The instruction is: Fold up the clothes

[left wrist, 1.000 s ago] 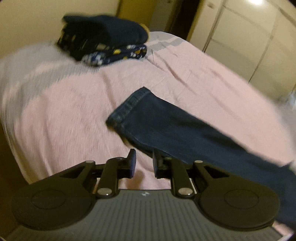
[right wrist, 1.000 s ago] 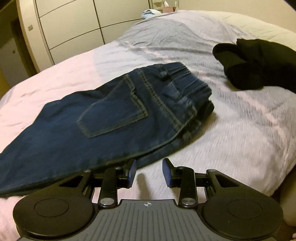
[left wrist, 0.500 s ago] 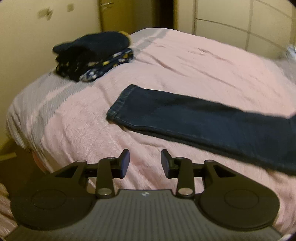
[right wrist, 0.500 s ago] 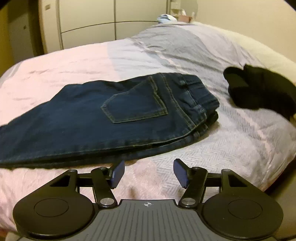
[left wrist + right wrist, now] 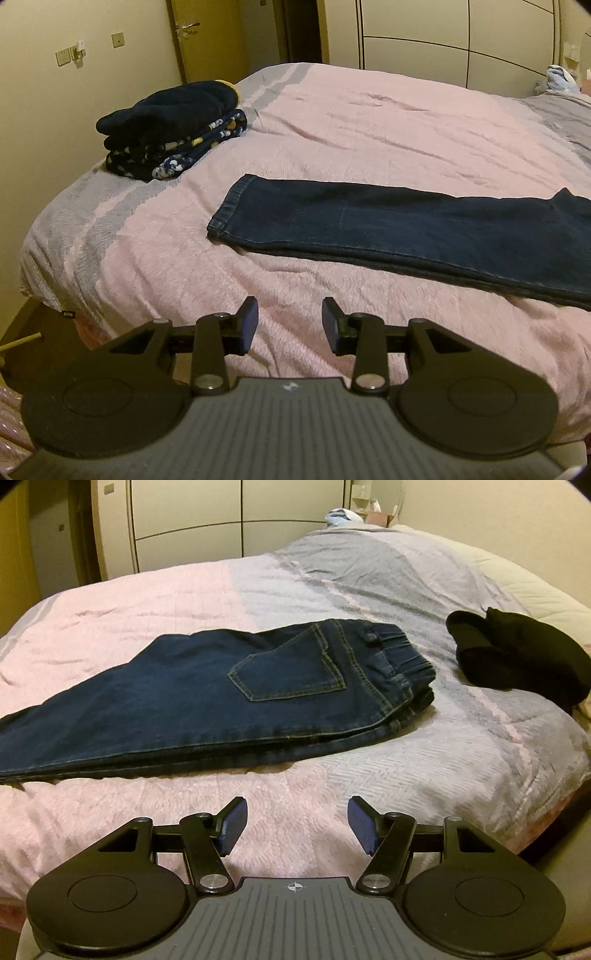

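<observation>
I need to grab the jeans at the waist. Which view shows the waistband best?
The right wrist view: the jeans' elastic waistband and back pocket are plainly visible. The left wrist view shows only the leg and hem.

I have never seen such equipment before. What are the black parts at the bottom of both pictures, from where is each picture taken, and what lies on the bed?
The black parts are handheld grippers; a person carries one in each hand. A camera on each looks forward along its two fingers. One picture comes from the left gripper, the other from the right gripper. Both are open and hold nothing. On the bed lie dark blue jeans, folded lengthwise: the left view shows the leg hems, the right view the waistband and pocket. A folded stack of dark clothes sits near one corner, and a loose black garment lies beyond the waistband.
</observation>
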The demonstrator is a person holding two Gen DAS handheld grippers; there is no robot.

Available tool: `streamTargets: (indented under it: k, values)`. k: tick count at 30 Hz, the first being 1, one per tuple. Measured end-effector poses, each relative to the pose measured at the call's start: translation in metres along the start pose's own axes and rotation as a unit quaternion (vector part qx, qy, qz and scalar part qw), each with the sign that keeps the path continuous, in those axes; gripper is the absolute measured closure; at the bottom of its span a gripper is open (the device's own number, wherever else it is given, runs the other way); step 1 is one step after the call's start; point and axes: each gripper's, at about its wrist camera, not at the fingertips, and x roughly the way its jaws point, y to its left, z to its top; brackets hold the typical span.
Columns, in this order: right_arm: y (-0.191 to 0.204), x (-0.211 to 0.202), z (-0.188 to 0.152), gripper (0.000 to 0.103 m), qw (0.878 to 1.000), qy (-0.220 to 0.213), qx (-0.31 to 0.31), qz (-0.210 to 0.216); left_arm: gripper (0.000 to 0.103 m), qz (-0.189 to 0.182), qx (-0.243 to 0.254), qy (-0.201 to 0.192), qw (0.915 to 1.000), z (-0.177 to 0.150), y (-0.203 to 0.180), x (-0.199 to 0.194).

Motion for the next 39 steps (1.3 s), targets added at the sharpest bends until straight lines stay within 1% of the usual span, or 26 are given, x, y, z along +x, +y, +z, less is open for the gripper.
streamTargets:
  k: [6,8,12,13,14,15,16,17,19,20,22,25,27,29,31,33,34,37,39]
  values:
    - [-0.002,-0.013,-0.001,0.039,1.000,-0.011,0.001,-0.002,0.068,-0.005,0.007,-0.005,0.9999,-0.003,-0.002,-0.011]
    - [-0.002,-0.017,-0.001,0.039,1.000,-0.015,0.001,0.001,0.066,-0.011,0.011,-0.007,0.9998,-0.004,-0.004,-0.015]
    - [-0.003,-0.018,-0.002,0.039,1.000,-0.015,0.002,0.004,0.064,-0.057,-0.008,-0.006,0.9983,-0.005,-0.002,-0.014]
    - [-0.004,-0.018,-0.002,0.039,1.000,-0.014,0.003,0.004,0.064,-0.083,-0.047,-0.001,0.9954,-0.006,0.008,-0.007]
    - [-0.005,-0.017,-0.002,0.039,1.000,-0.012,0.006,0.003,0.064,-0.110,-0.086,0.004,0.9902,-0.007,0.018,0.000]
    - [-0.007,-0.015,-0.002,0.039,1.000,-0.010,0.008,0.002,0.064,-0.136,-0.125,0.009,0.9828,-0.008,0.028,0.008]
    - [-0.008,-0.014,-0.003,0.039,1.000,-0.008,0.010,0.001,0.064,-0.162,-0.163,0.014,0.9732,-0.009,0.039,0.015]
    - [-0.010,-0.011,-0.002,0.039,1.000,-0.005,0.012,-0.001,0.064,-0.187,-0.201,0.019,0.9613,-0.010,0.049,0.022]
    - [-0.013,-0.006,-0.002,0.039,1.000,0.001,0.017,-0.006,0.064,-0.233,-0.274,0.029,0.9326,-0.012,0.069,0.037]
    - [-0.013,-0.002,-0.001,0.039,1.000,0.005,0.018,-0.010,0.064,-0.234,-0.297,0.027,0.9253,-0.012,0.077,0.045]
    - [-0.014,0.006,0.000,0.039,1.000,0.012,0.017,-0.016,0.064,-0.241,-0.344,0.019,0.9072,-0.010,0.093,0.063]
    - [-0.011,0.019,0.004,0.039,0.999,0.019,0.016,-0.023,0.064,-0.248,-0.419,0.018,0.8730,-0.009,0.112,0.096]
    - [-0.008,0.027,0.007,0.039,0.999,0.024,0.013,-0.024,0.064,-0.243,-0.461,0.026,0.8531,-0.009,0.124,0.118]
    - [-0.004,0.036,0.009,0.039,0.999,0.030,0.009,-0.024,0.064,-0.236,-0.488,0.035,0.8398,-0.009,0.129,0.138]
    - [0.001,0.045,0.013,0.039,0.999,0.034,0.005,-0.024,0.064,-0.230,-0.495,0.036,0.8372,-0.007,0.131,0.150]
    - [0.005,0.053,0.016,0.039,0.999,0.036,0.002,-0.024,0.064,-0.209,-0.491,0.042,0.8447,-0.005,0.129,0.161]
    - [0.006,0.057,0.018,0.039,0.999,0.037,0.002,-0.024,0.064,-0.203,-0.490,0.044,0.8468,-0.005,0.128,0.166]
    - [0.009,0.068,0.024,0.039,0.999,0.039,0.002,-0.026,0.064,-0.193,-0.484,0.043,0.8526,-0.002,0.123,0.175]
    - [0.009,0.075,0.027,0.039,0.999,0.040,0.003,-0.029,0.064,-0.185,-0.477,0.038,0.8583,0.001,0.119,0.177]
